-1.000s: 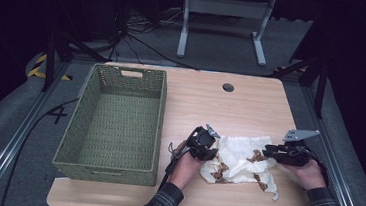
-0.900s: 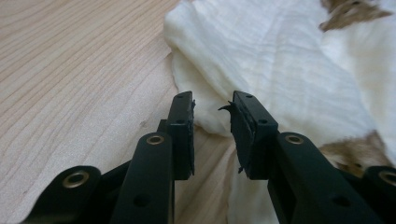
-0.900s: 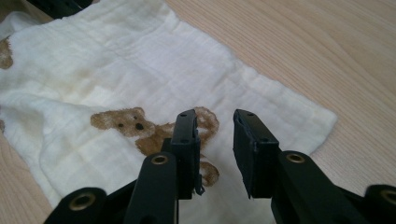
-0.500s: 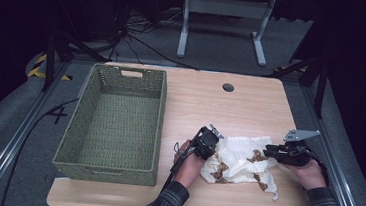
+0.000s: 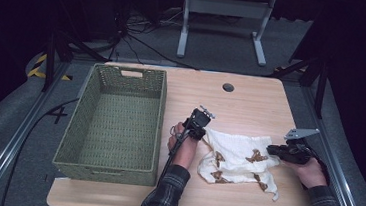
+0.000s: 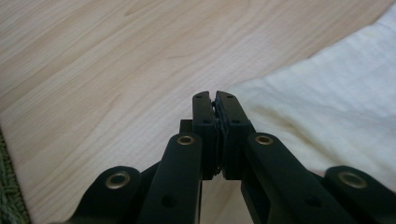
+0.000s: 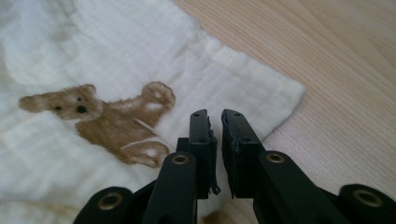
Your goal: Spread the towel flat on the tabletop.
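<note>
Two hand-held grippers take up a cream cloth (image 5: 239, 158) printed with brown teddy bears (image 7: 107, 121), which lies rumpled on the wooden table (image 5: 251, 104), toward 5 o'clock from the tabletop's centre and well apart from the green woven basket (image 5: 123, 72) on the 9 o'clock side. Since a second ago the left gripper (image 5: 202, 130) has snapped fully shut at the cloth's 10 o'clock corner and slid a little toward 12 o'clock. The fabric's top edge now runs out straighter behind it, a sign that the corner is pinched and following. In the left gripper view the jaws meet flush, with the pale hem running right into their tips. The right gripper (image 5: 270, 150), steady at the cloth's 3 o'clock edge, has just been closing its jaws. In the right gripper view they stand a sliver apart over the hem, and whether any fabric is caught in that slit cannot be told. With one corner apparently secured and the other nearly so, the work looks set to move from grasping to lifting or spreading the cloth. It is thin, soft muslin-like stuff, creased and partly folded over itself toward 6 o'clock, and several bears show across its face.
</note>
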`<state>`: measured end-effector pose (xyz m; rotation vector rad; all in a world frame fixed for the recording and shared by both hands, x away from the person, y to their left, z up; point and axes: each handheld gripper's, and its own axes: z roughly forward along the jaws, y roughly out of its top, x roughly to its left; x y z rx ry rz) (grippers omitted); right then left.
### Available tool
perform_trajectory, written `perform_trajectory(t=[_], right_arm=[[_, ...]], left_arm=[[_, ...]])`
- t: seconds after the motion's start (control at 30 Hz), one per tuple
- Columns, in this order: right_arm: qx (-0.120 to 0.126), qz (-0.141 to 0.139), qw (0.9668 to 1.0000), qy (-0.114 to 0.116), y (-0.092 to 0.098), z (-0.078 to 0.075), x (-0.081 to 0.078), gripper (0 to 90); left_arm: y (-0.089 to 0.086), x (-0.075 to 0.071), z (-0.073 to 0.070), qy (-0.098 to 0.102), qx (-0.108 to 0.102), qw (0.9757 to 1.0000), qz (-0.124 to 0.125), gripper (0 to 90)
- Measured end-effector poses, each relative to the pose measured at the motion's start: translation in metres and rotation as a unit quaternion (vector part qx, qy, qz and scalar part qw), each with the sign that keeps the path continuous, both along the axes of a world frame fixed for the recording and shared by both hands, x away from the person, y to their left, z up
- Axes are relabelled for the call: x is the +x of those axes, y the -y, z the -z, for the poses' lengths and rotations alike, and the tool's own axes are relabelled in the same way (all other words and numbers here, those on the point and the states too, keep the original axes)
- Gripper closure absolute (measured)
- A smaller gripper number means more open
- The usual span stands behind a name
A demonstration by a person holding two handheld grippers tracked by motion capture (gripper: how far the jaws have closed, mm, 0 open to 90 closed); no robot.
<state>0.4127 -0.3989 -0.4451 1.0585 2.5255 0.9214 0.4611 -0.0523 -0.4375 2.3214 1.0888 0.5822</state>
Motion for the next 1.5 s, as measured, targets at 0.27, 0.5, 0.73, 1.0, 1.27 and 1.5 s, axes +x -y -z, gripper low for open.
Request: perform_trajectory(t=[0.27,0.5,0.73,1.0,1.27,1.5], right_arm=[[-0.023,0.020,0.9993,0.022,0.001,0.001,0.009,89.3],[-0.035,0.040,0.9978,0.040,0.002,0.002,0.017,89.4],[0.004,0.022,0.9990,0.039,0.002,-0.006,0.005,82.4],[0.038,-0.011,0.9988,0.029,-0.004,-0.018,-0.028,74.8],[0.046,-0.037,0.9982,0.010,-0.002,-0.015,-0.069,69.7],[0.032,-0.049,0.9983,-0.002,0.001,-0.010,-0.096,67.2]], left_arm=[[-0.005,0.012,0.011,-0.009,0.031,0.9993,-0.019,87.4],[-0.007,0.012,0.012,-0.004,0.026,0.9992,-0.029,85.7],[-0.009,-0.012,0.001,-0.033,-0.046,0.9984,0.008,80.3],[-0.008,-0.060,-0.005,-0.050,-0.061,0.9947,0.066,73.0],[-0.015,-0.108,-0.002,-0.058,-0.076,0.9884,0.118,67.6],[-0.026,-0.136,0.007,-0.057,-0.076,0.9864,0.134,65.8]])
